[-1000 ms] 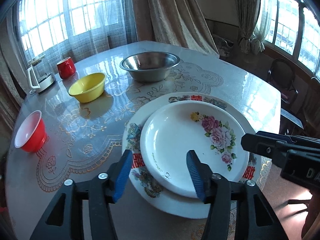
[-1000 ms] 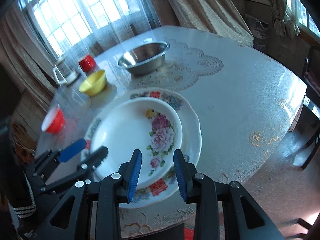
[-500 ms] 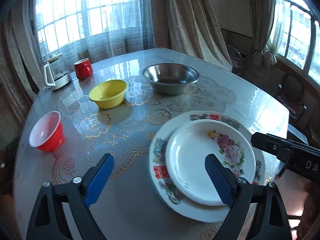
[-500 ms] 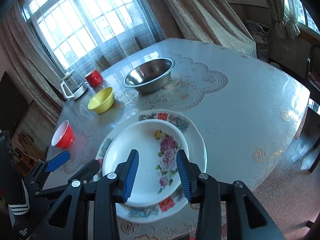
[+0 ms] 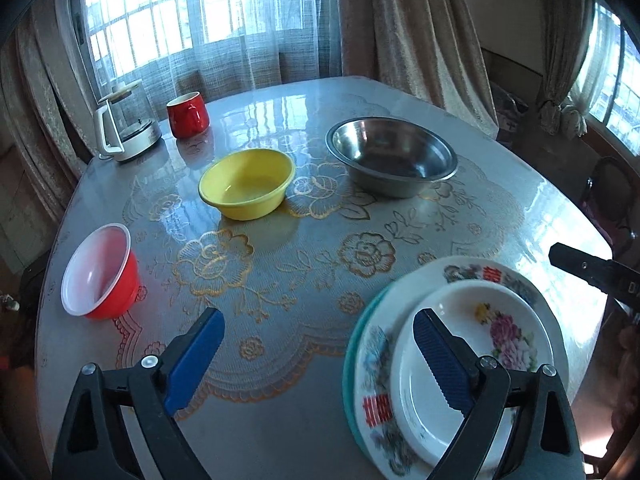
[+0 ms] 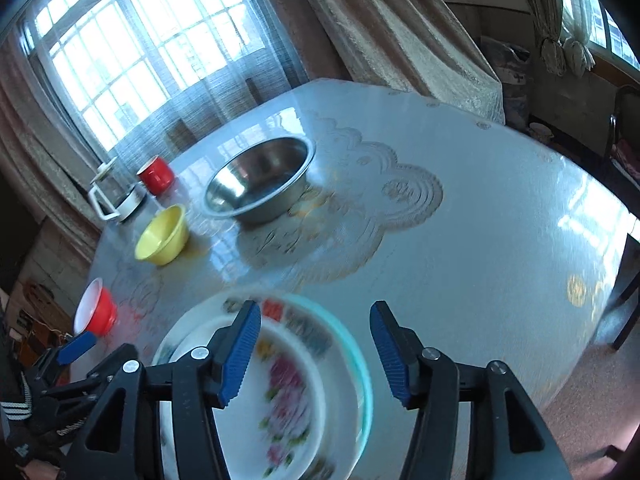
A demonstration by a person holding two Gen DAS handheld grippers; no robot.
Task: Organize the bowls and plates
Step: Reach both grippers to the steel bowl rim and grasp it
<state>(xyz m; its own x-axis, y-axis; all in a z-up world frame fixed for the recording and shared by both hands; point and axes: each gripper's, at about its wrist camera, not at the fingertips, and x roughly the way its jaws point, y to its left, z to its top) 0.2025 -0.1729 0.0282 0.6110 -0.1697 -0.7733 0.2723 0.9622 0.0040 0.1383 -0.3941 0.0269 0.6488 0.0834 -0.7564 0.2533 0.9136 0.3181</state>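
Plates stacked at five o'clock, left hand-held gripper [image 5: 316, 356] gaping empty, right hand-held gripper [image 6: 316, 354] opening empty; bowls [image 5: 247, 183] need nesting next.

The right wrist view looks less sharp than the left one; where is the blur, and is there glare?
Right wrist view: the stacked plates are smeared by motion blur. Left wrist view: mostly sharp; window glare streaks the glossy table.

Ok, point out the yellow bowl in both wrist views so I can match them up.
Left wrist view: the yellow bowl sits upper centre, left of the steel bowl.
Right wrist view: the yellow bowl sits at middle left, below and left of the steel bowl.
Shared landmark: the red mug beside the glass kettle.
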